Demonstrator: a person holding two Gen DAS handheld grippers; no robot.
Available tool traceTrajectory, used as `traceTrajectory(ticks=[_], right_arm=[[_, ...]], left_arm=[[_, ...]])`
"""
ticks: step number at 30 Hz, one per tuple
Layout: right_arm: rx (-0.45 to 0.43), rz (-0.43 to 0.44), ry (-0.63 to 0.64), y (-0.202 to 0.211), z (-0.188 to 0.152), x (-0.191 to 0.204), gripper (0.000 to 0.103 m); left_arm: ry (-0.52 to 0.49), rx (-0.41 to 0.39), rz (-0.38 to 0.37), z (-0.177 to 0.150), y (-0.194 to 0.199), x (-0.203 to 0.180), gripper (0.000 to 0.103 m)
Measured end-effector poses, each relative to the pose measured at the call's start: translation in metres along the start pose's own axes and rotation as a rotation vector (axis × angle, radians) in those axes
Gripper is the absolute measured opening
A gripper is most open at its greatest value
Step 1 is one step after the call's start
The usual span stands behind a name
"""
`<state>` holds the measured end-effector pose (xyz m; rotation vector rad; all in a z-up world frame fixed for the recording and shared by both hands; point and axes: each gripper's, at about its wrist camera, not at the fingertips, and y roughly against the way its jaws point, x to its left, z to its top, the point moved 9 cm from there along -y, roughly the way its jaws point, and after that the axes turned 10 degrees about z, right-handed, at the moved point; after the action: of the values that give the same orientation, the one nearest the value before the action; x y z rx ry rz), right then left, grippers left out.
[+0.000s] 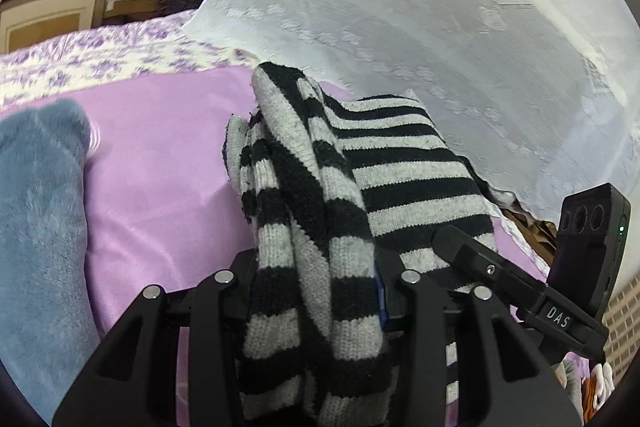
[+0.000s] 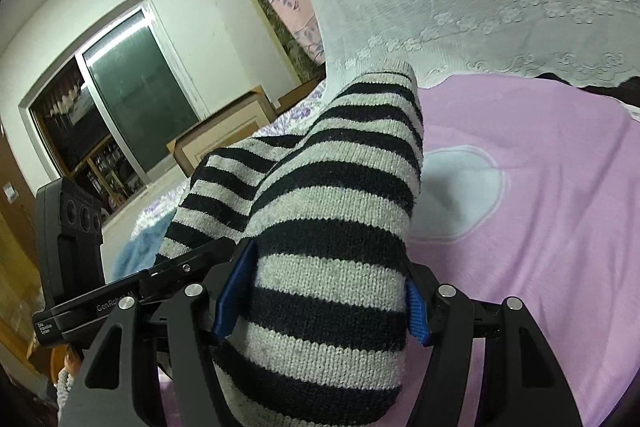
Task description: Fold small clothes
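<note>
A black-and-grey striped knit garment (image 1: 400, 163) hangs lifted above the pink bedsheet (image 1: 160, 167), stretched between both grippers. My left gripper (image 1: 316, 267) is shut on a bunched, twisted fold of it, and the cloth hides the fingertips. The right gripper's finger (image 1: 460, 247) reaches into the cloth from the right in that view. In the right wrist view my right gripper (image 2: 328, 291) is shut on a thick roll of the striped garment (image 2: 332, 187). Its blue pads (image 2: 416, 311) press the roll from both sides. The left gripper's finger (image 2: 188, 263) shows at the left.
A blue fluffy cloth (image 1: 40, 219) lies on the bed at the left. A white lace cover (image 1: 400, 7) spreads over the far side. The pink sheet bears a pale blue patch (image 2: 460, 191). A wooden cabinet (image 2: 224, 135) and a dark window (image 2: 132, 87) stand beyond the bed.
</note>
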<state>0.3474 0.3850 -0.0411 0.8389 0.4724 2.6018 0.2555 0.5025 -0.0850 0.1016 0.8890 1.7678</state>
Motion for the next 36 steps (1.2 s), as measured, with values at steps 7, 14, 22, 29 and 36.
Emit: traceTrajectory(ticks=[7, 14, 22, 29, 36], right_arm=[[0.068, -0.028, -0.027, -0.043, -0.019, -0.033, 0.066], [0.100, -0.013, -0.119, -0.050, -0.030, -0.055, 0.067], [0.132, -0.071, -0.136, -0.057, -0.037, -0.066, 0.082], [0.003, -0.171, 0.046, -0.028, -0.032, -0.043, 0.077], [-0.051, -0.266, 0.176, 0.002, -0.041, -0.021, 0.057]], left_arm=[[0.008, 0.082, 0.091, -0.020, -0.053, 0.018, 0.039], [-0.050, 0.067, 0.137, -0.029, -0.066, 0.013, 0.040], [0.106, 0.134, 0.132, -0.036, -0.075, 0.041, 0.071], [-0.020, -0.062, 0.271, -0.026, -0.027, 0.023, 0.070], [0.085, -0.092, 0.331, -0.028, 0.002, 0.045, 0.075]])
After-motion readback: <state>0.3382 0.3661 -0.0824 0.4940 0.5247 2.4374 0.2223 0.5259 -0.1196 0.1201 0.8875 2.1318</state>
